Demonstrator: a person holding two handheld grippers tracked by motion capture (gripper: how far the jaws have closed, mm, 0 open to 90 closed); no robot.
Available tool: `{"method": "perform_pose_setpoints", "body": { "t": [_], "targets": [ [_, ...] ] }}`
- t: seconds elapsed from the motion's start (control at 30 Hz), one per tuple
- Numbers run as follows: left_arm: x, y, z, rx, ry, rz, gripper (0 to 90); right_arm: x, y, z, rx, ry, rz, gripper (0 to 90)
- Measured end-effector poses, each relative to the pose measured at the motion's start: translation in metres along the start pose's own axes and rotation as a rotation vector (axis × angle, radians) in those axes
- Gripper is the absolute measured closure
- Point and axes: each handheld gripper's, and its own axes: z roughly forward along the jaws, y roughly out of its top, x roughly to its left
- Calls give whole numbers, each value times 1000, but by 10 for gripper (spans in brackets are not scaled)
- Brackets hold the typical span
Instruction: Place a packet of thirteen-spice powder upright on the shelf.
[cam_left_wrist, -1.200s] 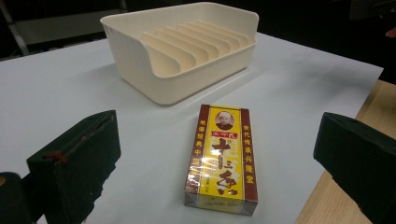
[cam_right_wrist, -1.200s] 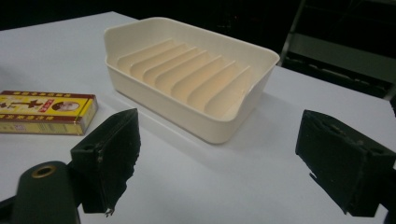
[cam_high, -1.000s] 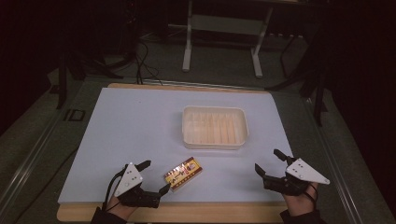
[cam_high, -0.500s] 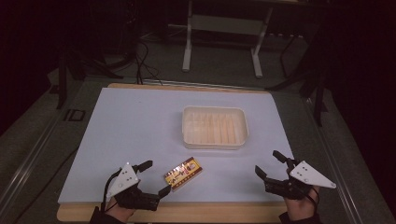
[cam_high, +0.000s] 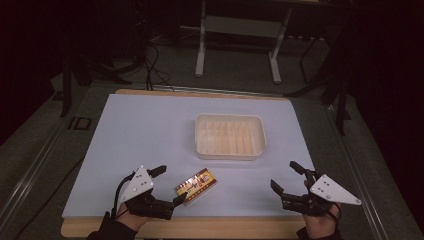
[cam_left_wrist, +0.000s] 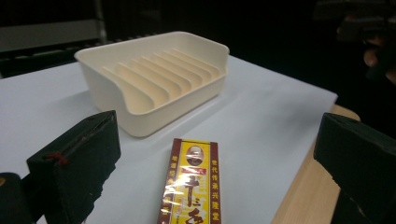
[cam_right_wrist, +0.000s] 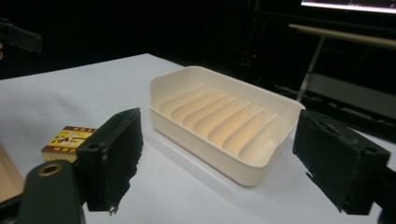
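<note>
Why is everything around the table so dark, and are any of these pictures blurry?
High view: light falls on the white table; the floor and stands behind sink into darkness. Left gripper view: the yellow box is fairly sharp and its wrapper glints, while the near fingers look soft. Right gripper view: the cream tray is clear against a black background.

Yellow-and-maroon packet (cam_high: 196, 186) lies flat just before cream tray (cam_high: 230, 151).
</note>
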Motion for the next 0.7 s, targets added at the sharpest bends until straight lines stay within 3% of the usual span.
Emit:
{"method": "perform_pose_setpoints", "body": {
  "t": [0.03, 0.17, 0.27, 0.4, 0.7],
  "targets": [
    [2, 6, 9, 41, -16, 15, 15, 1, 1, 0, 7, 10, 13, 141],
    [2, 8, 20, 72, -19, 11, 14, 1, 0, 1, 14, 6, 1, 139],
    [0, 7, 36, 130, -20, 11, 15, 0, -1, 1, 3, -5, -17, 138],
    [1, 3, 53, 194, -36, 14, 15, -1, -1, 0, -6, -17, -23, 138],
    [5, -13, 83, 301, -11, 27, 16, -1, 0, -2, -16, -14, -46, 145]
  ]
}}
